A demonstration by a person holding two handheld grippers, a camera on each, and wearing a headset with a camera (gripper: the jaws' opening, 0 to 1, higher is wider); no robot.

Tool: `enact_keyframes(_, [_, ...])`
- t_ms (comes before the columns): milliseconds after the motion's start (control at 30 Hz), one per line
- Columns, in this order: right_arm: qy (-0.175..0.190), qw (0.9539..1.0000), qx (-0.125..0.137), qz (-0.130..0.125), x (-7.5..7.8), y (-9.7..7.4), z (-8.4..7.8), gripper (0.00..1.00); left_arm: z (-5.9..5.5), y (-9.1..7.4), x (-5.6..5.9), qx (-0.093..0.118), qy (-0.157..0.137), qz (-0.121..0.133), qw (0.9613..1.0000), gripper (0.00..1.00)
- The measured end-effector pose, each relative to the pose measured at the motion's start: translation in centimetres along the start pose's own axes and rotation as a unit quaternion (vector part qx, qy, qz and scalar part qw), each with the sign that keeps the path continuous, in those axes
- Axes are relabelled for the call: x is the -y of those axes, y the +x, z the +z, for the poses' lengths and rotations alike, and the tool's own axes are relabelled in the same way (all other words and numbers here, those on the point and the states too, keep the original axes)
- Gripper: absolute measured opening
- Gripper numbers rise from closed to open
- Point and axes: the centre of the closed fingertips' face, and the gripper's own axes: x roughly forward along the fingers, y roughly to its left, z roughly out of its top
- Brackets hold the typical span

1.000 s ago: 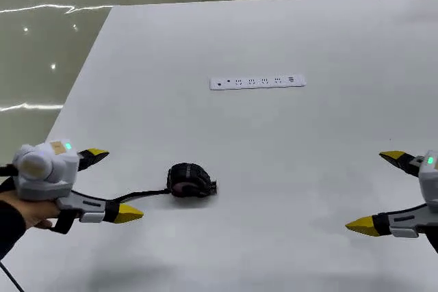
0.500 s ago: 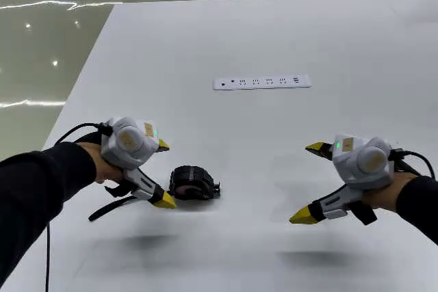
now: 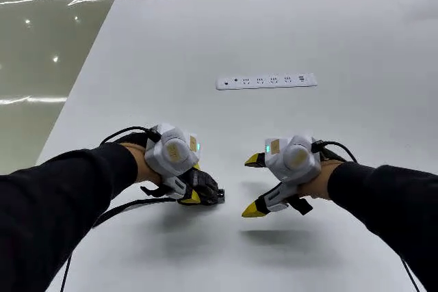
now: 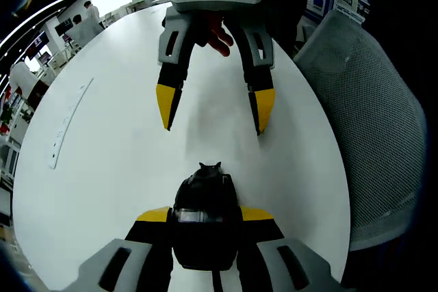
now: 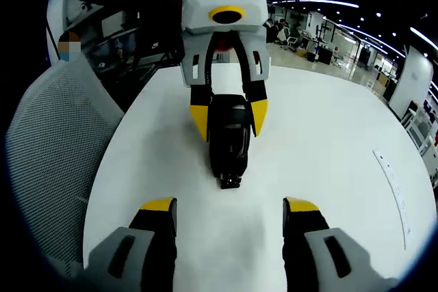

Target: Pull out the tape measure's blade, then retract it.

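- the tape measure (image 3: pixel 207 188) lies on the white worktop (image 3: pixel 342 46), near the edge closest to the person and well apart from the power strip (image 3: pixel 267 81) further back.
- the left gripper (image 3: pixel 194 182) has its jaws pinching the black case from both sides; in the left gripper view the case sits tight between the yellow tips.
- the right gripper (image 3: pixel 252 185) hovers just beside it, jaws spread wide and empty, pointed at the end of the case where the blade hook (image 5: pixel 230 182) sticks out.
- no blade is drawn out: the hook sits right against the mouth of the case.
- judged from this, the case is secured and nothing more is done; the right jaws have yet to close on the hook, and both the pull and the retraction are left.
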Motion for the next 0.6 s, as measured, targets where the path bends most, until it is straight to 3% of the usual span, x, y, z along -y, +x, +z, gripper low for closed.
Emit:
enact_keyframes(267, [0.002, 0.9998, -0.015, 0.014, 0.0, 3.0, 0.5, 0.36, 0.0, 0.0, 0.0, 0.001, 0.002, 0.005, 1.0, 0.32])
enact_keyframes(600, [-0.018, 0.9988, -0.039, 0.021, 0.1, 4.6, 0.0, 0.12, 0.0, 0.0, 0.1, 0.005, -0.004, 0.007, 1.0, 0.32])
